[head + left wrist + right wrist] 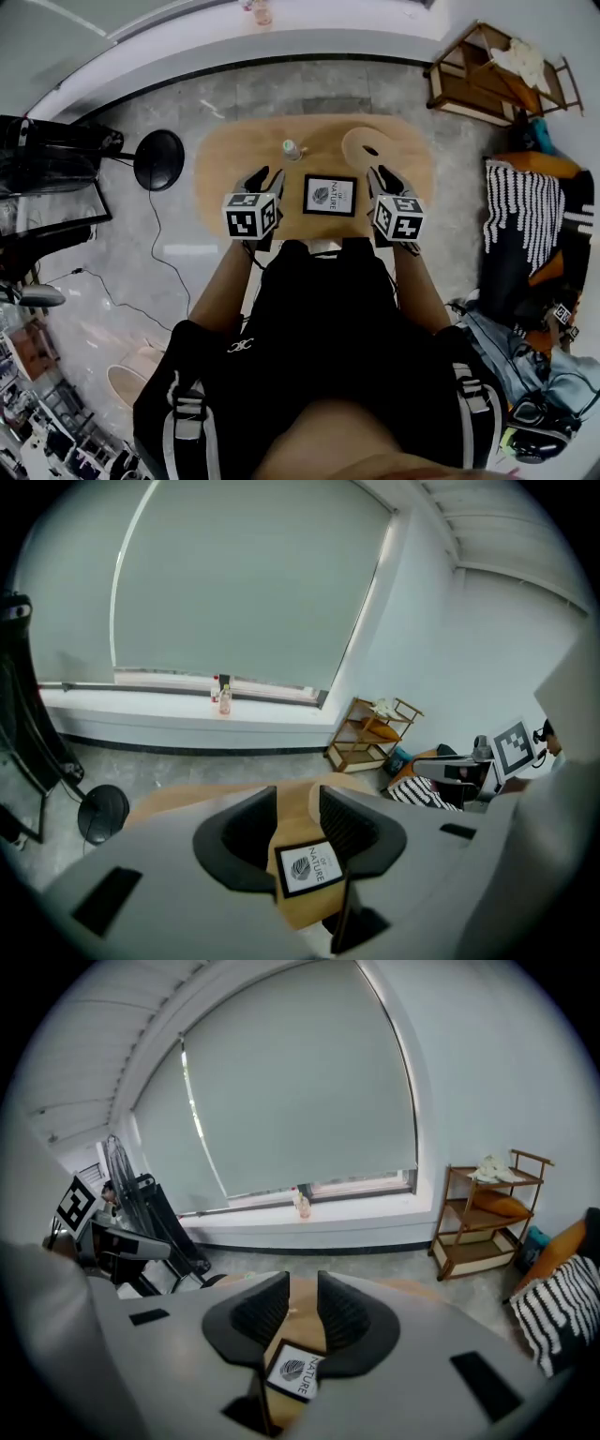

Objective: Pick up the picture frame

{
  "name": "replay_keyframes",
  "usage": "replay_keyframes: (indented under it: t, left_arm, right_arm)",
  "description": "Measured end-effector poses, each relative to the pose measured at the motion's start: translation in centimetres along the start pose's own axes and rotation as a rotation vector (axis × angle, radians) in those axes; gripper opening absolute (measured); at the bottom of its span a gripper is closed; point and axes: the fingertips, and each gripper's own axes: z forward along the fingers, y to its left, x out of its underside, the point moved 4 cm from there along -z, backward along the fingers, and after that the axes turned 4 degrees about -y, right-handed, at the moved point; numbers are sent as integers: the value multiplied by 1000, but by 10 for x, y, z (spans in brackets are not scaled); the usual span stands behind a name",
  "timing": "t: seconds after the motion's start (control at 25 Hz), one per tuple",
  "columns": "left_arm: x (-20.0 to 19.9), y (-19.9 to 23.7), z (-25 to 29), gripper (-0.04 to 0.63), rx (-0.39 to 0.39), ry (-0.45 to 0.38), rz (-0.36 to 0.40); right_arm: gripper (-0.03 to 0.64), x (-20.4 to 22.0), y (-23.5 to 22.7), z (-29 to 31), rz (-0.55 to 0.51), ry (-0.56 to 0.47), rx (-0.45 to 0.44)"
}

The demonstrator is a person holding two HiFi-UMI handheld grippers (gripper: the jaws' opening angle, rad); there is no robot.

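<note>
A pale wooden oval table [225,155] stands on the grey floor. A wooden shelf unit [487,70] sits off toward the far right corner, and a black round stand base [157,159] is just left of the table. The person in black stands at the table's near edge with a gripper in each hand. The left gripper [262,180] and the right gripper [382,178] hover over the tabletop, and the picture frame [330,195] lies flat between them — apart from both. Each gripper has its jaws spread, with only bare wood showing through the gap. The frame is black-edged around a white print reading NATURE. A small bottle [292,149] stands upright behind it — a little to its left.
</note>
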Motion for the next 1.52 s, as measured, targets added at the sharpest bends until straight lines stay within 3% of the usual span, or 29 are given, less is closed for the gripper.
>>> replay_keyframes:
  t: [0.28, 1.0, 1.36, 1.52]
  left_arm:
    - [60, 0, 51, 160, 39, 176, -45]
    - [236, 35, 267, 172, 40, 463, -94]
    - [309, 74, 332, 172, -1, 545, -108]
    - [323, 86, 351, 172, -18, 568, -122]
  right_arm:
    - [110, 72, -19, 51, 63, 174, -4]
    - [132, 278, -113, 209, 209, 542, 64]
    - [133, 359, -125, 264, 207, 624, 48]
    - [135, 364, -130, 279, 208, 629, 53]
